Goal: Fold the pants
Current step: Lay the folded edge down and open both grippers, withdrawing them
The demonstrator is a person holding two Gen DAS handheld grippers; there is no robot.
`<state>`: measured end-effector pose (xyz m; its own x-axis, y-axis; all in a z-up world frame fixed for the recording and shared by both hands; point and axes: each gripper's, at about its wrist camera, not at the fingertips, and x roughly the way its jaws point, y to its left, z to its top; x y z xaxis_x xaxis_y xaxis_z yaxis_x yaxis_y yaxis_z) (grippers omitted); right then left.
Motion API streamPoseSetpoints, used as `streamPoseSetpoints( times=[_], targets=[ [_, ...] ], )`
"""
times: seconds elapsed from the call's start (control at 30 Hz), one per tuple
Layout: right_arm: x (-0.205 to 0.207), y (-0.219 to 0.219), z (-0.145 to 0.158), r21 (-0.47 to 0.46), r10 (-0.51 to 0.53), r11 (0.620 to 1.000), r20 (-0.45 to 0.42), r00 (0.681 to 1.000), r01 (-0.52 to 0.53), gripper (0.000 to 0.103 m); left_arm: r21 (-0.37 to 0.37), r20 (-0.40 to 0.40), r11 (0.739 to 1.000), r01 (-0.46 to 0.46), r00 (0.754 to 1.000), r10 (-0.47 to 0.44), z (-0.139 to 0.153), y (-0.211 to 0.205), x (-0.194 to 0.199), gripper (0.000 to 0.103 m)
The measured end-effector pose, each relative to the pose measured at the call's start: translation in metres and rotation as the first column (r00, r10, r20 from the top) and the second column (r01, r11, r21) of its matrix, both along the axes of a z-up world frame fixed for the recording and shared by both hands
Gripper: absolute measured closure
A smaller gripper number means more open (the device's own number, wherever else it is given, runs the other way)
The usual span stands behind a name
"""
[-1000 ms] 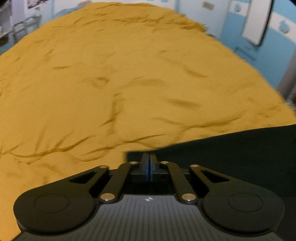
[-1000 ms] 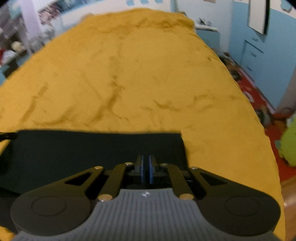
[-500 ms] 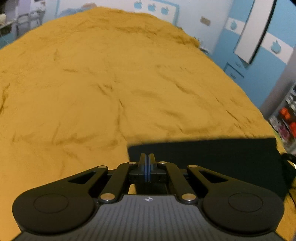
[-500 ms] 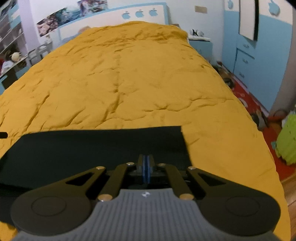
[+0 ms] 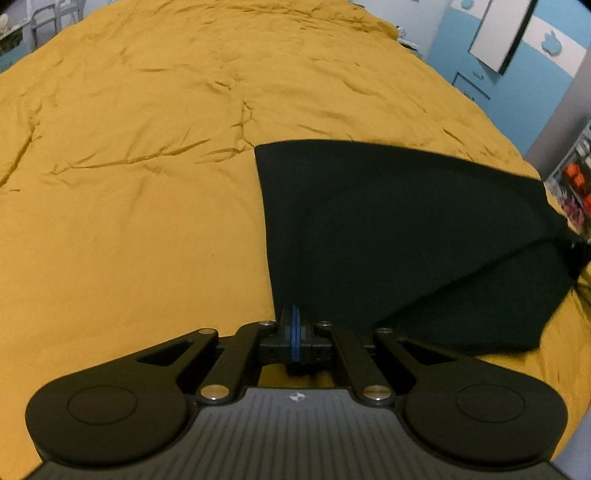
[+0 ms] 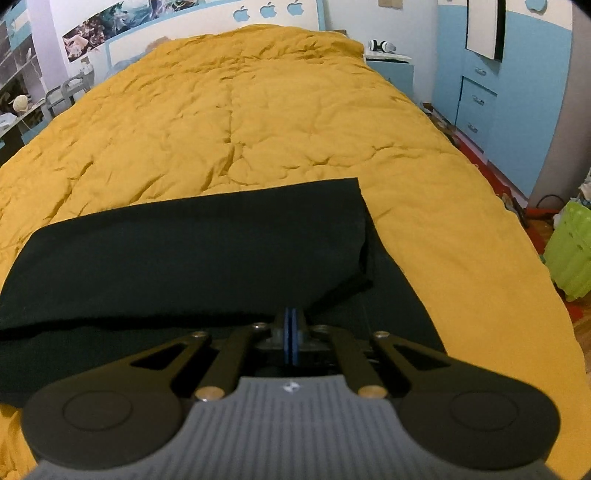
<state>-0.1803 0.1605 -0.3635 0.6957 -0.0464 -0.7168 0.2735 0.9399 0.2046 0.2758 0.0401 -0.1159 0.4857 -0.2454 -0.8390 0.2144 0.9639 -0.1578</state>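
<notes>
In the left wrist view, the mustard-yellow bedspread (image 5: 129,206) fills the left and upper part of the picture, creased in long shallow wrinkles. At the bottom centre the left gripper (image 5: 294,321) has its fingers (image 5: 291,332) pressed together, the blue pads meeting with only a thin layer between them, pinched on the near corner of the black pants (image 5: 388,229). From that corner the dark cloth spreads up and to the right: a straight edge rises from the fingers to a squared top-left corner, and the panel widens toward the right side of the bed. Lower right, a second layer of the same cloth lies under the raised panel, its edge resting on the bedspread. Beyond the bed on the right stand a blue wall (image 5: 535,103) and a white board with a black frame (image 5: 498,33).

In the right wrist view, shelves and a poster line the far left wall. The pants (image 6: 184,258) lie across the near end of the bedspread (image 6: 258,118), a wide dark band running from the left edge to a squared corner right of centre, one layer folded over another. The right gripper (image 6: 290,321) sits at the bottom centre with its fingers (image 6: 288,332) drawn tight, clamped on the near edge of the upper layer. Farther right are blue drawers (image 6: 476,99) and, on the floor, a green basket (image 6: 569,254).
</notes>
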Motion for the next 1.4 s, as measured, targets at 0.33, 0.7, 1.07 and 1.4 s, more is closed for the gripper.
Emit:
streamPoseSetpoints(
  times=[0.33,0.7,1.07,1.4],
  targets=[
    [-0.047,0.026,0.035,-0.008,0.029,1.0,0.088,0.996,-0.029,0.094,-0.121,0.05,0.991,-0.065,0.996,0.071,0.031,0.031,-0.018,0.082],
    [-0.047,0.069,0.05,0.018,0.116,0.993,0.127,0.985,-0.12,0.078,-0.447,-0.108,0.851,-0.275,0.961,0.253,-0.017,0.069,0.055,0.049],
    [-0.032,0.06,0.04,0.023,0.102,0.994,0.095,0.99,-0.104,0.078,-0.568,-0.203,0.76,-0.315,0.949,0.241,-0.058,0.073,0.069,0.078],
    [0.014,0.094,0.042,-0.025,0.244,0.97,0.117,0.963,-0.243,0.1,-0.579,-0.12,0.77,-0.269,0.962,0.247,-0.006,0.054,0.073,0.093]
  ],
)
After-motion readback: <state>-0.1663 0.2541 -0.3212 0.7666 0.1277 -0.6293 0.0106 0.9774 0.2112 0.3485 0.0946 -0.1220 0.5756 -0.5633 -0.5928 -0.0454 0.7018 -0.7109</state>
